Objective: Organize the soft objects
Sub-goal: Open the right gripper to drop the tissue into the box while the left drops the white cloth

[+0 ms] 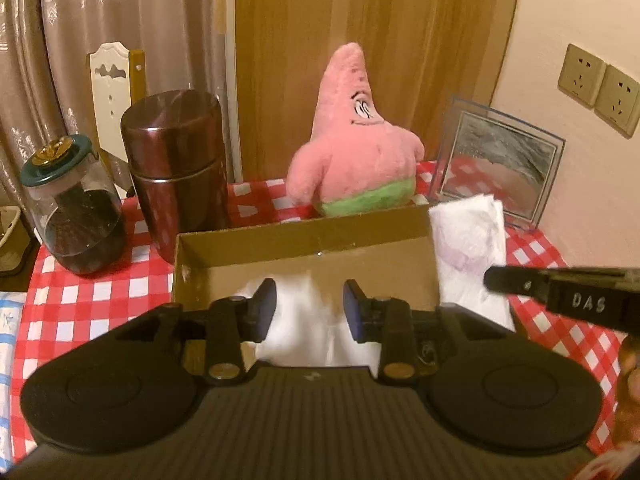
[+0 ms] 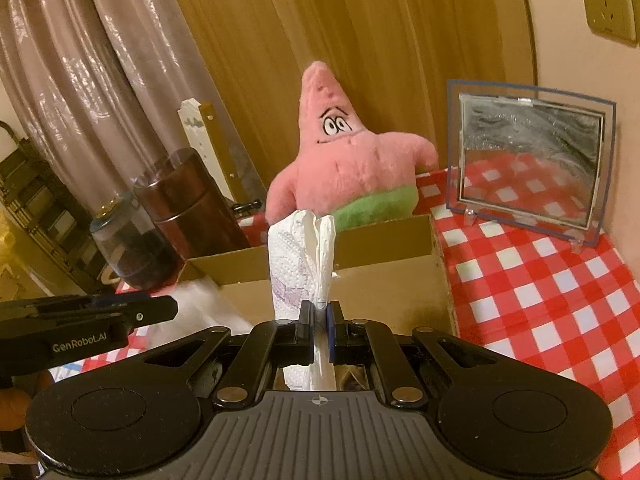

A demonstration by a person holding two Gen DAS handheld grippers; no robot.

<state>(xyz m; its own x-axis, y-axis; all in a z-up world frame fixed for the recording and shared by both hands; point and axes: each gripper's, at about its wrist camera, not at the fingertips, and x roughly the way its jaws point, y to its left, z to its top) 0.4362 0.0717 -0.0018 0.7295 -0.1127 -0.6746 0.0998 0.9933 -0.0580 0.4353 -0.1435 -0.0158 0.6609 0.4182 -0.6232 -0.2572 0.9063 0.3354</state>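
Left gripper: jaws parted over the near edge of the cardboard box, nothing pinched; pads clear of the white cloth lying below and between them.
Right gripper: clamped tight on the folded tissue, which stands upright from between the pads.
White cloth: bunched in the box, blurred, spilling toward the near side.
Folded tissue: white with a faint purple print, held above the right end of the box; in the left wrist view just beside the box's right wall, right gripper's finger crossing in front of it.
Cardboard box: open top, low walls, sitting on the red-and-white checked tablecloth.
Pink plush star: upright behind the far wall of the box, green shorts at the bottom, leaning against the wooden panel.
Brown canister: left of the plush, near the box's far left corner.
Glass jar: green lid, dark contents, left of the canister.
Clear photo frame: propped at the far right of the cloth, well apart from the box.
Wall sockets: on the wall at right.
Curtain: behind the jars at left.
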